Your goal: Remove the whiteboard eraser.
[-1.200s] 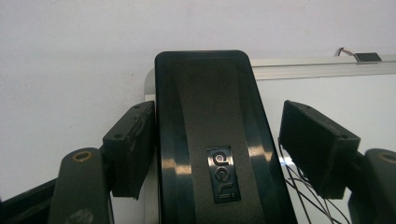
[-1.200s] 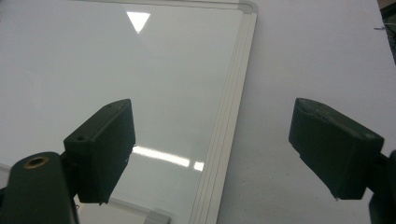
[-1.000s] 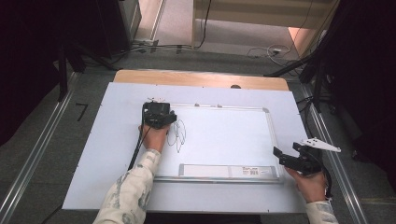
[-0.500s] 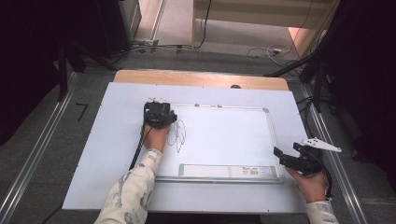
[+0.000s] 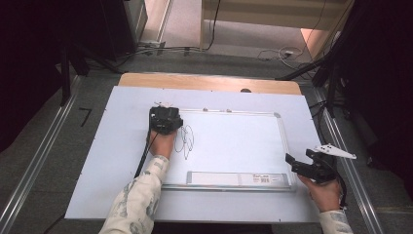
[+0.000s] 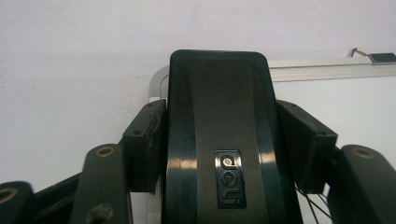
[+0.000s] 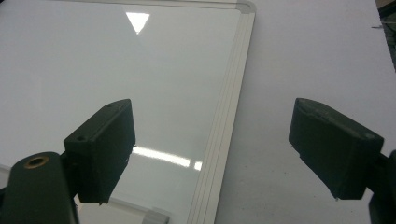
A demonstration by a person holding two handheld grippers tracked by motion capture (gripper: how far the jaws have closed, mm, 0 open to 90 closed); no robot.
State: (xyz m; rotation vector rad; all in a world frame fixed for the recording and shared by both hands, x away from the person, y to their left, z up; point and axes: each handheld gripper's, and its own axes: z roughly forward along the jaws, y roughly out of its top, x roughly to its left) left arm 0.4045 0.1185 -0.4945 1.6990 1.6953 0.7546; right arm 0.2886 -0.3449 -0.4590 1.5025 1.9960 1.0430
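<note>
A white dry-erase board (image 5: 234, 141) with a metal frame lies flat on the table. Thin black scribbles (image 5: 186, 141) mark its left part. My left gripper (image 5: 164, 113) sits at the board's top left corner. Its jaws have just been closing, and they are now shut on a black board eraser (image 6: 217, 93), with the pads (image 6: 147, 140) pressing both its sides. My right gripper (image 5: 299, 158) hovers open at the board's lower right edge. In the right gripper view the right gripper (image 7: 215, 121) has nothing between its jaws, and the board's frame (image 7: 224, 135) runs beneath them.
The board lies on a pale sheet (image 5: 112, 161) covering the table, whose wooden far edge (image 5: 209, 82) shows. A pen tray (image 5: 238, 179) runs along the board's near side. Dark floor, metal rails (image 5: 34, 165) and cables surround the table.
</note>
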